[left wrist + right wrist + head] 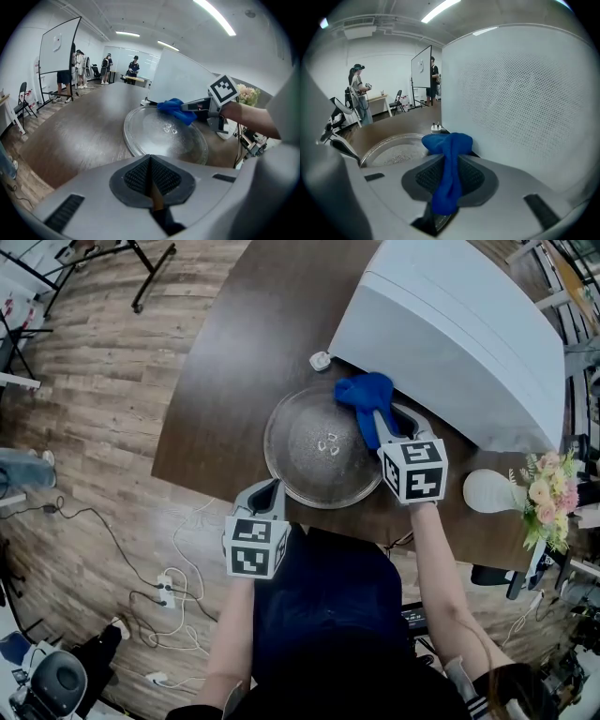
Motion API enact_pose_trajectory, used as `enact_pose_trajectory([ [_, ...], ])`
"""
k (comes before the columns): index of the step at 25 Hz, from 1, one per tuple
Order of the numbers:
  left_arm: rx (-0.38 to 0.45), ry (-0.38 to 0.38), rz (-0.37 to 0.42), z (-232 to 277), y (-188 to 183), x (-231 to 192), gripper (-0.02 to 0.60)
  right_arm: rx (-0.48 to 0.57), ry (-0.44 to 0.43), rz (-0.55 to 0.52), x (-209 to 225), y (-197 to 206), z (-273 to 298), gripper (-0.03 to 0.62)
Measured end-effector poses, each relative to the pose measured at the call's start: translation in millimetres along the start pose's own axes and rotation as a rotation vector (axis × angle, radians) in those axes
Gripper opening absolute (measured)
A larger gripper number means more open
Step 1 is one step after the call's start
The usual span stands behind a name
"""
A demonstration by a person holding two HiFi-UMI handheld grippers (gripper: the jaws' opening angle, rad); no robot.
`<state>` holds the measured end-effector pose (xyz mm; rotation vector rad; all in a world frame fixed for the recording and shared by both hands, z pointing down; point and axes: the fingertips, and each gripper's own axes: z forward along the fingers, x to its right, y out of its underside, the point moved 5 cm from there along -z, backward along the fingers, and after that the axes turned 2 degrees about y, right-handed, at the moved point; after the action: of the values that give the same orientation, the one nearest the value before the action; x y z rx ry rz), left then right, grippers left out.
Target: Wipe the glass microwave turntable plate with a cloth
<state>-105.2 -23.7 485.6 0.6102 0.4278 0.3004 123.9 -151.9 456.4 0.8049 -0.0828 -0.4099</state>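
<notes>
The round glass turntable plate (309,451) lies flat on the dark wooden table (234,352), in front of the white microwave (450,343). My right gripper (380,423) is shut on a blue cloth (366,392), whose bunched end rests over the plate's far right rim. In the right gripper view the cloth (447,145) runs down between the jaws, with the plate (389,150) to its left. My left gripper (274,487) sits at the plate's near left rim, jaws shut together with nothing seen between them. From the left gripper (150,161) the plate (159,136) and cloth (176,108) lie ahead.
A white plug (321,360) lies on the table just behind the plate. A white vase (492,491) with flowers (548,488) stands at the right. The table's near edge runs under my grippers. A power strip and cables (167,592) lie on the floor. People stand far off (79,65).
</notes>
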Motion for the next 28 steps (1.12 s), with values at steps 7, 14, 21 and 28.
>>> enact_pose_trajectory([
  [7, 0.002, 0.001, 0.007, 0.3, 0.2, 0.3, 0.003, 0.034, -0.061, -0.006, -19.1, -1.4, -25.8, 0.071],
  [14, -0.005, 0.004, 0.014, 0.1, 0.2, 0.1, 0.003, 0.008, -0.208, -0.031, -65.3, 19.5, -59.7, 0.071],
  [21, -0.007, 0.004, 0.021, 0.1, -0.2, 0.0, 0.003, -0.05, -0.369, -0.027, -106.9, 51.6, -84.9, 0.071],
  [28, -0.006, 0.005, 0.017, 0.8, 0.7, 1.3, 0.003, -0.096, -0.388, -0.053, -126.6, 77.3, -83.1, 0.071],
])
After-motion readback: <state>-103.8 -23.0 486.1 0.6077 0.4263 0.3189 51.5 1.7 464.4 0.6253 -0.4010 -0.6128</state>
